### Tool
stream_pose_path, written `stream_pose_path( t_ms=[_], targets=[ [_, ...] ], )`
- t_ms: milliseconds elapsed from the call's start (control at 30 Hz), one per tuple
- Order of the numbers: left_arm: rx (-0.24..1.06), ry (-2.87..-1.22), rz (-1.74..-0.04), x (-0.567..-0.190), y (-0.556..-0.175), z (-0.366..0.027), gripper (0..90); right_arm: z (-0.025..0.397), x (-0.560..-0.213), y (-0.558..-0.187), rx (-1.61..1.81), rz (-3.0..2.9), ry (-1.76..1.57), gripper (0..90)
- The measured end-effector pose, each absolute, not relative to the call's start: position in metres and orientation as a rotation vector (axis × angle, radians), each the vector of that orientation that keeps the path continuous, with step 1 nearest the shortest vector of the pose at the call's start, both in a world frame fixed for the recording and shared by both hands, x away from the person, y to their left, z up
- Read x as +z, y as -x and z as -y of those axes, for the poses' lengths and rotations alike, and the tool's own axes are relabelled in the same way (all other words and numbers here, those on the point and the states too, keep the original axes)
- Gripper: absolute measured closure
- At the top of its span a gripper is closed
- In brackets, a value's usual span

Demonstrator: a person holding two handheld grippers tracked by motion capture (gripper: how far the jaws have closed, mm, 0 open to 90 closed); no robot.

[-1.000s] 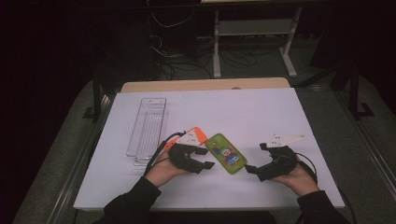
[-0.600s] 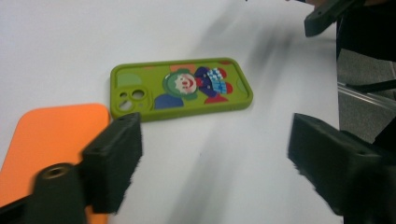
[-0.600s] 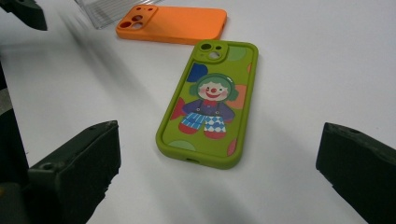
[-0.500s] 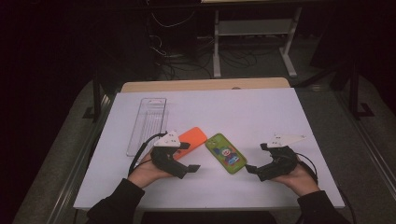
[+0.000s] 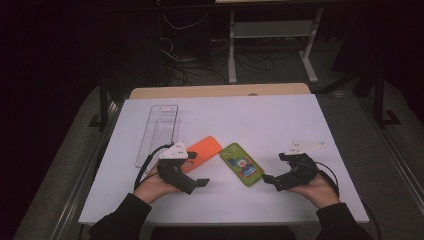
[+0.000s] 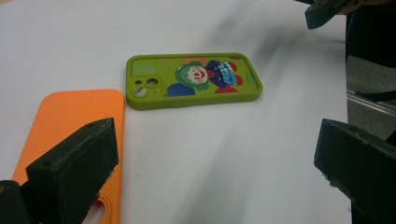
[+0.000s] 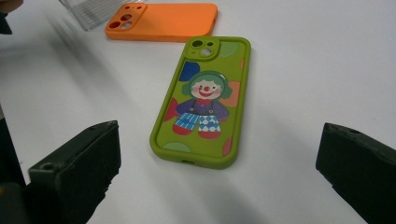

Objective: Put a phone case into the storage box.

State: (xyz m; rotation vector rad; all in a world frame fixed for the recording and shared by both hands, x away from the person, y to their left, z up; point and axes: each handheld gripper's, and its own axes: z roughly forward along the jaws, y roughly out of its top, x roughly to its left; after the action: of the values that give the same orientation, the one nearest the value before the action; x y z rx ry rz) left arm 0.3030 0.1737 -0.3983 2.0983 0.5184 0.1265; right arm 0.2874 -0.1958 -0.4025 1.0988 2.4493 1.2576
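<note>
I am holding my left tongs (image 5: 200, 183) and right tongs (image 5: 266, 178) spread apart, gripping nothing. The green clown case (image 5: 242, 164) is lying on the counter (image 5: 260, 120) between them, the orange case (image 5: 202, 151) just beside my left tongs.

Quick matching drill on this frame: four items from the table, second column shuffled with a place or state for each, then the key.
1. orange phone case
2. green clown phone case
3. clear tray
4. right claw

A. open, holding nothing
B. far left of the white sheet
C. lying between the two claws
D. partly beneath the left claw

Pairs: 1-D, 2-C, 3-B, 4-A
</note>
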Motion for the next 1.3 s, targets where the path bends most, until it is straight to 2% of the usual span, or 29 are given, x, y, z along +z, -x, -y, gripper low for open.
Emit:
stream_pose_path(
  t_ms=[667, 1300],
  targets=[
    [0.137, -2.077, -0.542, -0.399, -0.308, -0.180, 0.8, 0.184, -0.389, -0.298, 1.138, -2.378, -1.201, 0.0],
    [0.145, -2.085, -0.569, -0.401, -0.307, -0.182, 0.7, 0.151, -0.383, -0.321, 1.107, -2.426, -1.210, 0.0]
  ],
)
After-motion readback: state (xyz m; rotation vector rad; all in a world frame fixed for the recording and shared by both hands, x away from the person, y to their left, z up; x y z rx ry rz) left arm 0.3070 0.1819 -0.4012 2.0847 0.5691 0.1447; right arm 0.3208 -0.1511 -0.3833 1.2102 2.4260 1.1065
